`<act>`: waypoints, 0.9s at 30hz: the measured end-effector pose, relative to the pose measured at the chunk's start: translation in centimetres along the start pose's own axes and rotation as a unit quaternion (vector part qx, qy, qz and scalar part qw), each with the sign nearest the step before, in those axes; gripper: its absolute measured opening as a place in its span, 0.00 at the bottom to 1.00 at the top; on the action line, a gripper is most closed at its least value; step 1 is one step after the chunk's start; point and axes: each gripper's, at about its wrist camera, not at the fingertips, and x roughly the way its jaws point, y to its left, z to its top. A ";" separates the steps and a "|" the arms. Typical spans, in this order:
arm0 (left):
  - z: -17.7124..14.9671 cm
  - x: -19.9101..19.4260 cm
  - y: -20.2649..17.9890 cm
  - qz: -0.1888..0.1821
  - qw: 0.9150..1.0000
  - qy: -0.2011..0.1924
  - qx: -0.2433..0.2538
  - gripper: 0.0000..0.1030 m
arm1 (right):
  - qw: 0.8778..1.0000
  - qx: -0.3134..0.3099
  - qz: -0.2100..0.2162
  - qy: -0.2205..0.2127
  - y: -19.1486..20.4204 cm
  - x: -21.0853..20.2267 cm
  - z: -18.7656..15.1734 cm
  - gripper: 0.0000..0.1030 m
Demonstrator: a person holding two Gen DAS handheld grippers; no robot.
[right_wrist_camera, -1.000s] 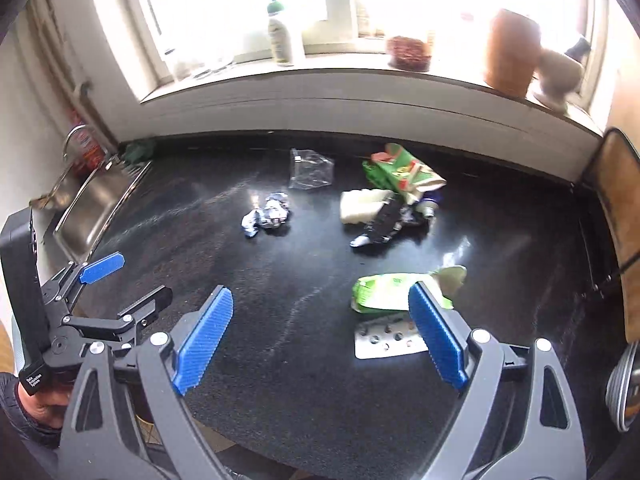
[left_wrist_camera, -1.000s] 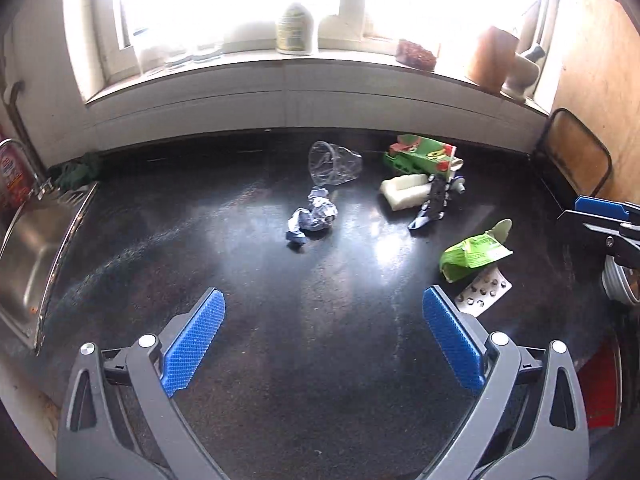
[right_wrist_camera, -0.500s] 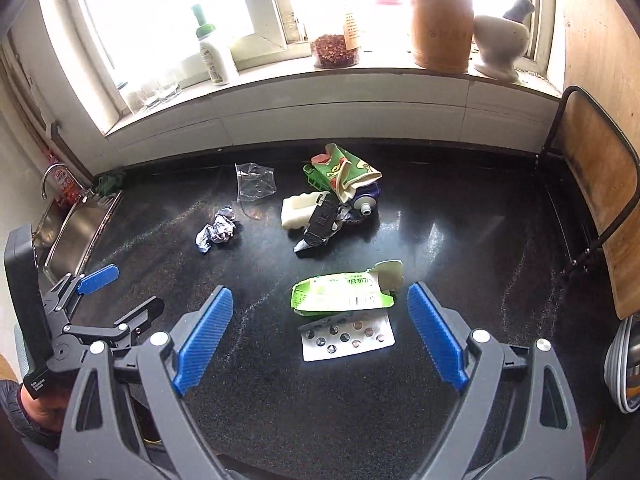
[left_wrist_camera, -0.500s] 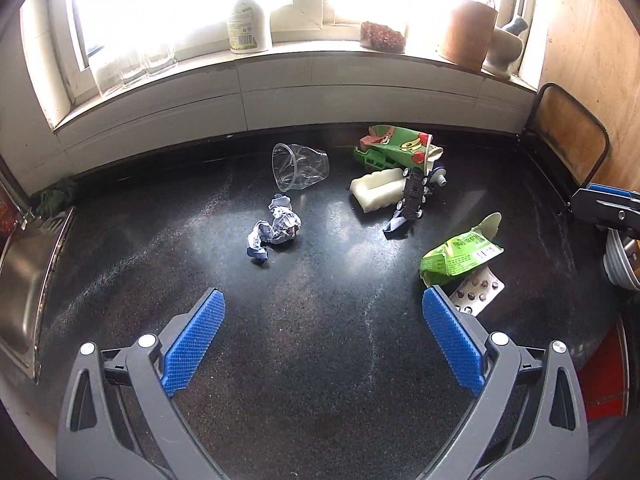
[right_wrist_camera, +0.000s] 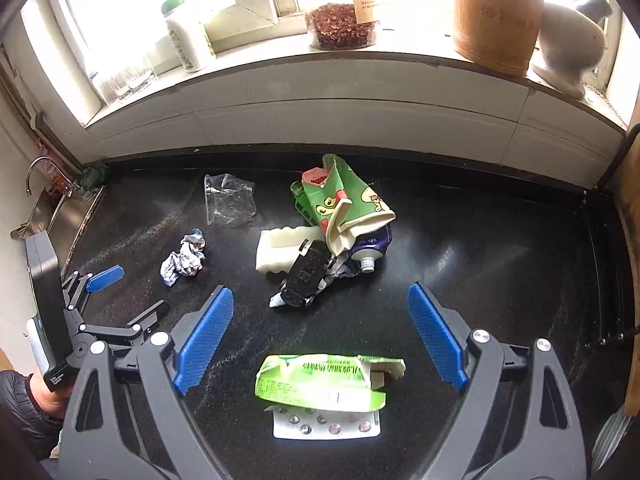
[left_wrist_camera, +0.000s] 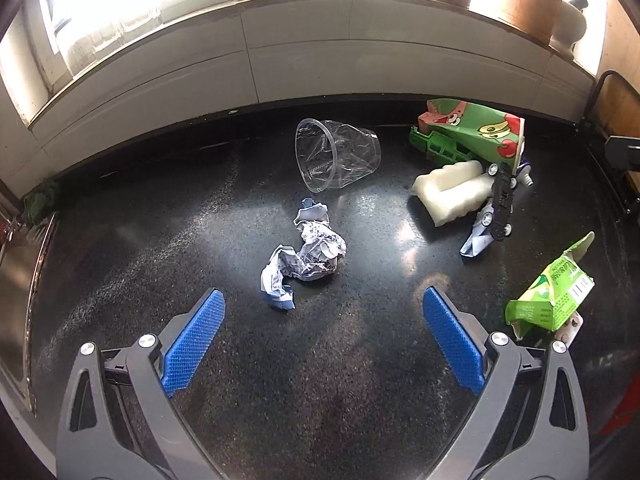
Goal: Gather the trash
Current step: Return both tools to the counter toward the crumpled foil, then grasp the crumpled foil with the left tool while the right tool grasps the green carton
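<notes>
Evidently the approach step: both tongs gape empty over the counter [left_wrist_camera: 160, 240], the left gripper [left_wrist_camera: 324, 312] facing crumpled paper [left_wrist_camera: 308, 258] at twelve o'clock. The right gripper [right_wrist_camera: 320, 312] straddles a flattened green carton [right_wrist_camera: 320, 380] at six o'clock. Next, I judge, each must descend and close.

Both wrist views steeply over countertop [left_wrist_camera: 320, 360]

Worktop [left_wrist_camera: 168, 240]: dark speckled stone look, polished, glare reflected. Cup [left_wrist_camera: 338, 154]: clear thin plastic, creased. Paper ball [left_wrist_camera: 306, 258]: crumpled, matt, printed. Foam block [left_wrist_camera: 450, 192]: white, matt, ribbed. Green carton [right_wrist_camera: 324, 380]: printed card, flattened, slight sheen. Pill strip [right_wrist_camera: 326, 426]: silvery foil. Sink [right_wrist_camera: 56, 208]: brushed metal. Gripper pads [left_wrist_camera: 194, 340]: blue, textured; frames grey matt plastic.
</notes>
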 end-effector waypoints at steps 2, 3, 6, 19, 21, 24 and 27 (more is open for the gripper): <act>0.5 1.9 0.3 0.008 1.000 0.008 0.003 0.94 | 1.000 -0.001 0.001 0.015 -0.8 2.3 1.6 0.84; 0.7 2.8 0.5 0.009 1.000 0.012 0.002 0.94 | 1.000 -0.001 0.000 0.023 -1.2 3.5 2.3 0.84; 1.2 5.1 1.1 0.004 1.000 0.025 -0.008 0.94 | 0.999 0.002 0.002 0.050 -2.3 7.1 4.1 0.83; 2.9 8.0 0.8 -0.017 0.999 0.039 -0.022 0.42 | 0.996 -0.036 0.018 0.077 -1.8 12.0 6.5 0.57; 3.1 7.6 0.6 -0.024 0.998 0.042 -0.030 0.38 | 0.997 -0.032 0.024 0.070 -1.6 11.3 6.4 0.53; 3.4 6.7 0.0 -0.027 0.999 0.038 -0.022 0.36 | 0.998 -0.029 0.027 0.054 -1.1 10.1 6.0 0.49; 3.6 5.4 -0.5 -0.026 0.999 0.031 -0.015 0.36 | 0.999 -0.016 0.031 0.037 -0.9 8.4 5.5 0.48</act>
